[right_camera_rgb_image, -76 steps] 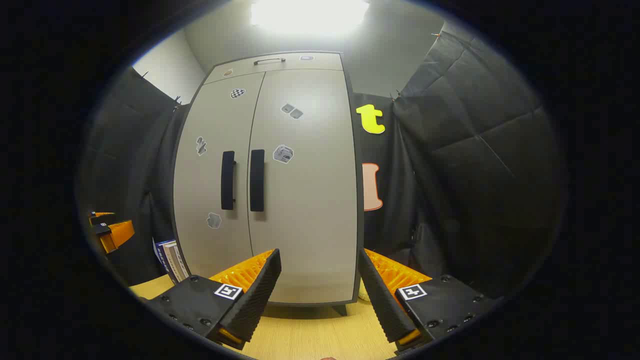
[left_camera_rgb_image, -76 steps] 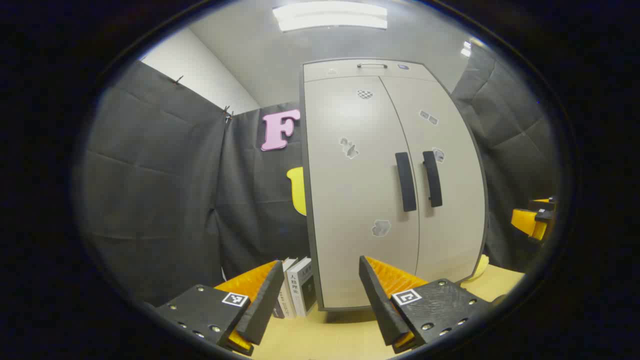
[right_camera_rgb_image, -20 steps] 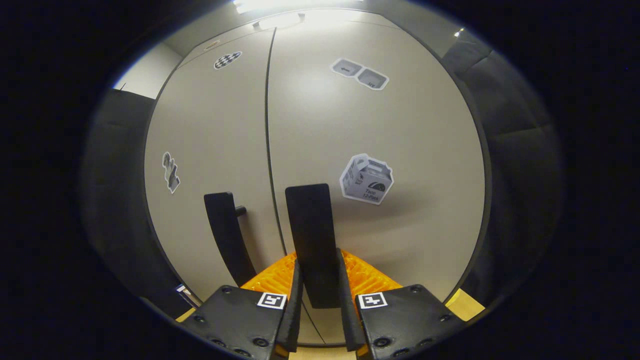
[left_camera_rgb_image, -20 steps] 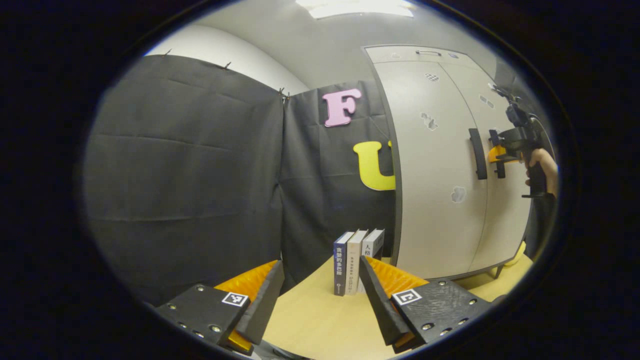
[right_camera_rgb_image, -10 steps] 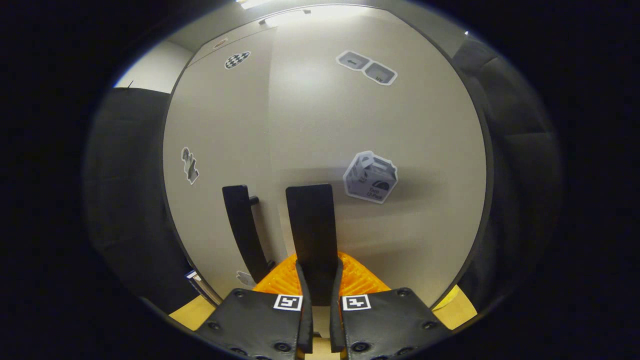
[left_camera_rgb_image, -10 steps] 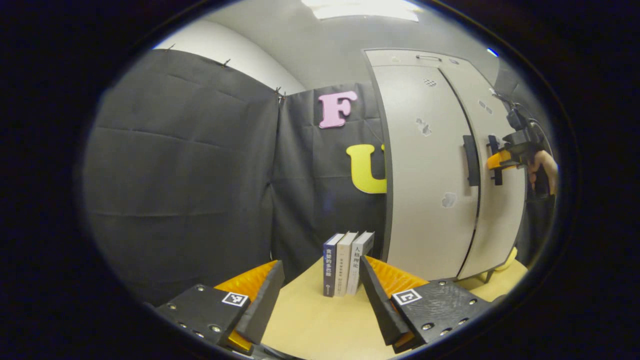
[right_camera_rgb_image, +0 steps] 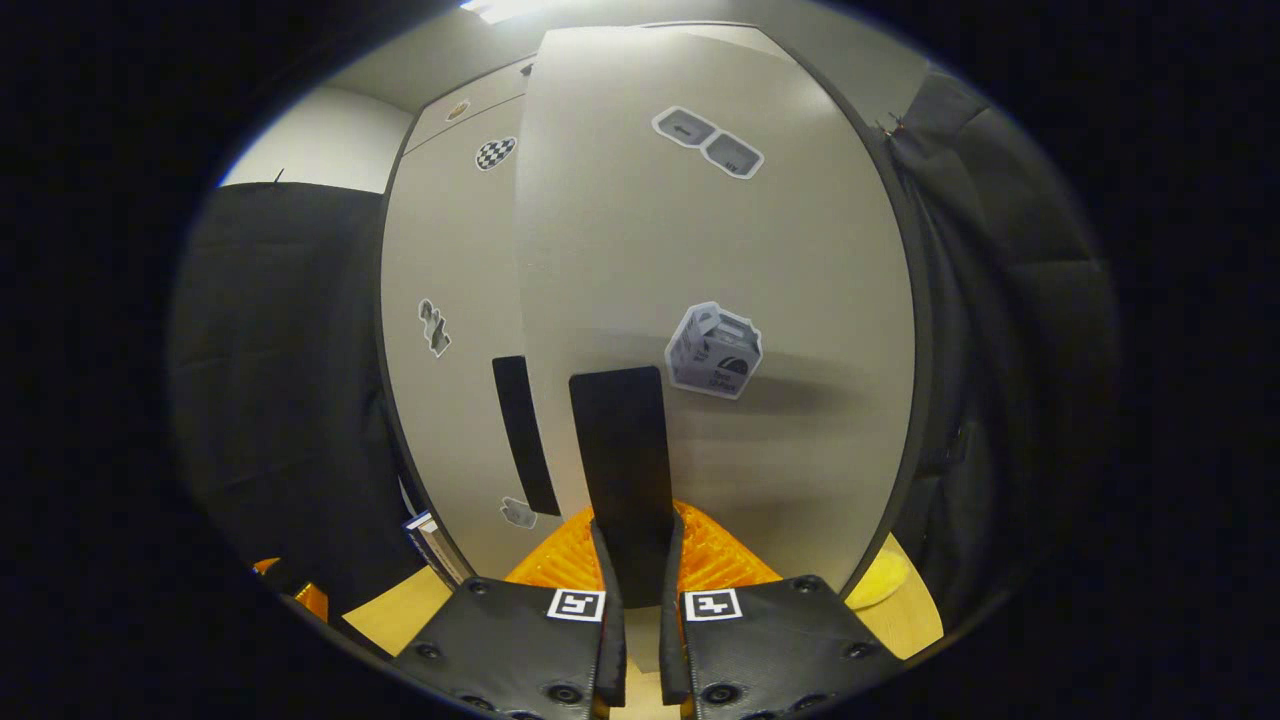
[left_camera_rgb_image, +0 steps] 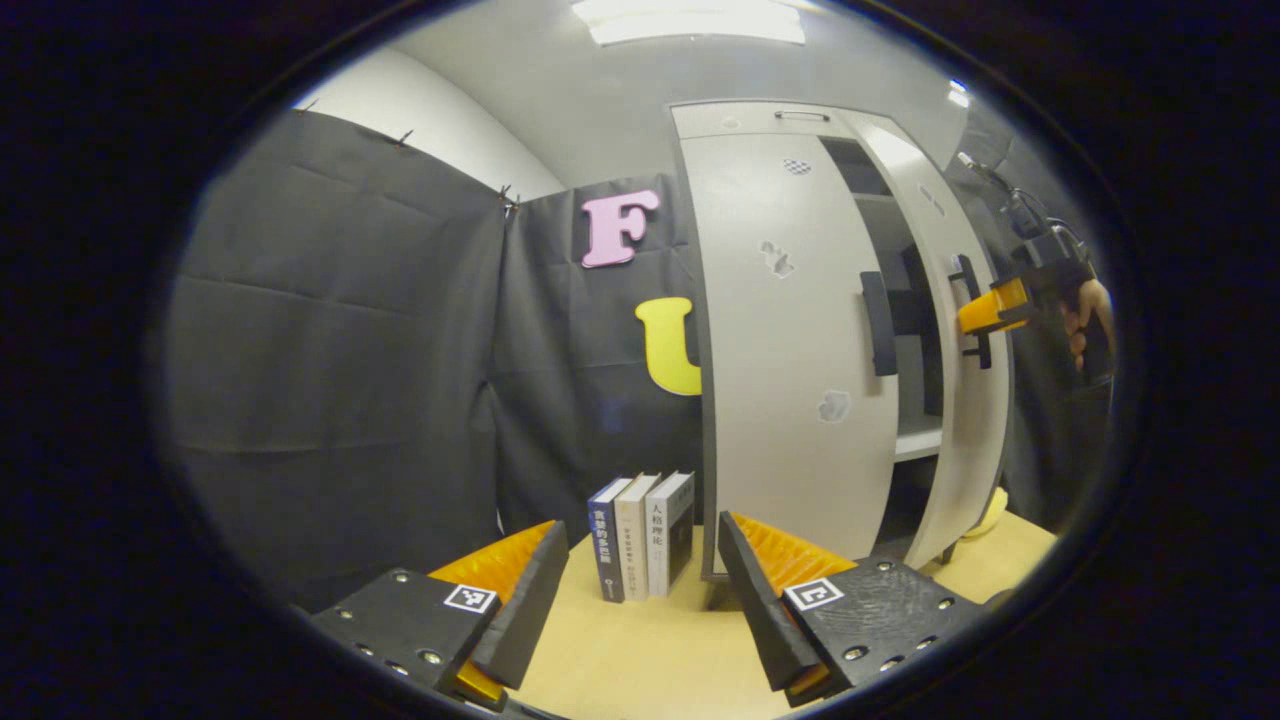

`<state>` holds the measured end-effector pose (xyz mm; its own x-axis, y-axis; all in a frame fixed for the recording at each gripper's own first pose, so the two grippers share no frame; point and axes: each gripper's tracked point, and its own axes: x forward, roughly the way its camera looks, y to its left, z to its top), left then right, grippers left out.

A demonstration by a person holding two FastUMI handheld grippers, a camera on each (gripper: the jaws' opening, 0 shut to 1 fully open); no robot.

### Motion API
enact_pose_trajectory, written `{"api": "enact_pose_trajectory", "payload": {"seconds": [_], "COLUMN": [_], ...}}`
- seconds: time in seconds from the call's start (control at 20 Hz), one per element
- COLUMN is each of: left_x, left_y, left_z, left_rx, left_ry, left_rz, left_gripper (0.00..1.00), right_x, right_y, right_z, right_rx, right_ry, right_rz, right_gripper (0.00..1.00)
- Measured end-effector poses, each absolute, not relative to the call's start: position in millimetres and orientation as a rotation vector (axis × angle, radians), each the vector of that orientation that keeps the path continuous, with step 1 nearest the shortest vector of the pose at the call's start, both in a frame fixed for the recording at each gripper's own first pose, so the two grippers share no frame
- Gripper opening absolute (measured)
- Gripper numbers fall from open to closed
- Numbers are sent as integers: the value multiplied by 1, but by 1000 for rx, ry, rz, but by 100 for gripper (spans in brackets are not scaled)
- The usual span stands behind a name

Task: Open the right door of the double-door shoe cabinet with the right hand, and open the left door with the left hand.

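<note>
- You are holding the left gripper [left_camera_rgb_image: 635,600] wide open and empty, low over the table [left_camera_rgb_image: 640,660], with the row of books [left_camera_rgb_image: 643,548] just ahead between its fingers. If you drive straight in from here, you are risking a knock on the books, because they are standing just beside the shoe cabinet [left_camera_rgb_image: 790,330].
- The left door [left_camera_rgb_image: 790,350] is sitting shut, its handle [left_camera_rgb_image: 879,323] up and to the right of that gripper, well apart from it.
- The right door [right_camera_rgb_image: 720,300] is standing partly open, with shelves [left_camera_rgb_image: 915,440] showing in the gap.
- You are clamping the right gripper [right_camera_rgb_image: 640,560] on the right door handle [right_camera_rgb_image: 625,470], both fingers pressing its sides. Pulling straight back rather than along the door's arc is likely to let the handle slip out.
</note>
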<state>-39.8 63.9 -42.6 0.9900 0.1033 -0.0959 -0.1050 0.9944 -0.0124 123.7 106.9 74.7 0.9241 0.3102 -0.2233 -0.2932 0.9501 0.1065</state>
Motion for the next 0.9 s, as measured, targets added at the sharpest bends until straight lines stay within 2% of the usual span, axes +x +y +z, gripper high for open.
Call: {"api": "enact_pose_trajectory", "payload": {"seconds": [0.4,0.9], "left_x": [-24,3], "left_y": [15,-66], "left_z": [-31,-22], "left_rx": [15,41], "left_ry": [73,56], "left_rz": [9,-139], "left_gripper": [89,89], "right_x": [91,58], "right_y": [75,19], "right_z": [81,85], "right_rx": [58,20], "right_ry": [263,265], "right_rz": [351,327], "right_gripper": [15,14]}}
